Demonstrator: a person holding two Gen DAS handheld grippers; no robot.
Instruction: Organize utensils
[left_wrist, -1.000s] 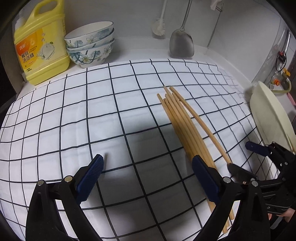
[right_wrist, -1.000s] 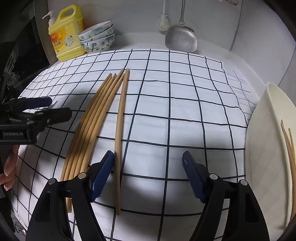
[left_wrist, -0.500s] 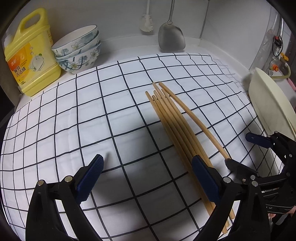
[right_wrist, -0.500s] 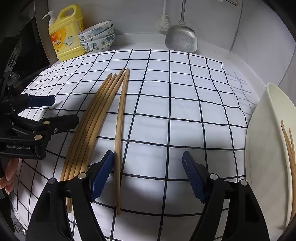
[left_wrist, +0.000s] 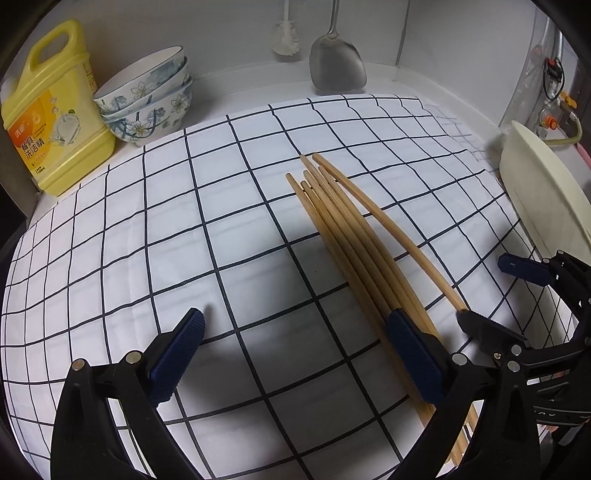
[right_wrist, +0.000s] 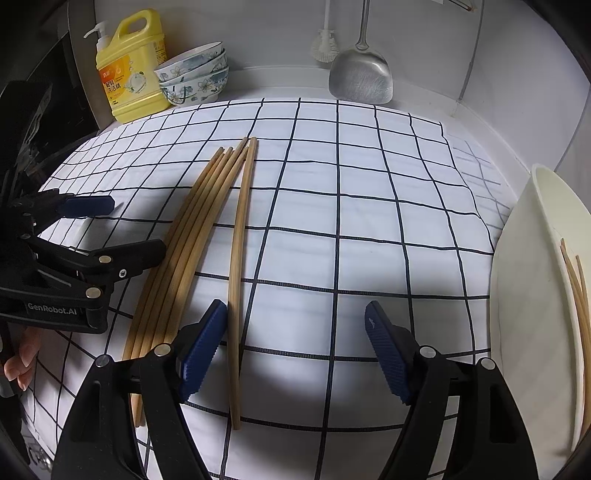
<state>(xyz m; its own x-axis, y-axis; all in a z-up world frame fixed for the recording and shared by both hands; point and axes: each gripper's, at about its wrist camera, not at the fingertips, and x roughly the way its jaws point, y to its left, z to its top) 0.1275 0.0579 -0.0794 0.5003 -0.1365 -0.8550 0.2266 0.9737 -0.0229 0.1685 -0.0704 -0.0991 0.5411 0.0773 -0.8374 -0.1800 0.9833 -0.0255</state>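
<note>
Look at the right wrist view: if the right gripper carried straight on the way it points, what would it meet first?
Probably the checked cloth between its open jaws. The right gripper tilts down at it; the lone chopstick lies just inside its left finger, though depth is unclear.

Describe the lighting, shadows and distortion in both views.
Left wrist view: fisheye bends the checked cloth grid; the tongs cast a dark shadow across it. Right wrist view: same bending, chopsticks look curved, dark corners, bright patch on cloth; both sharp.
</note>
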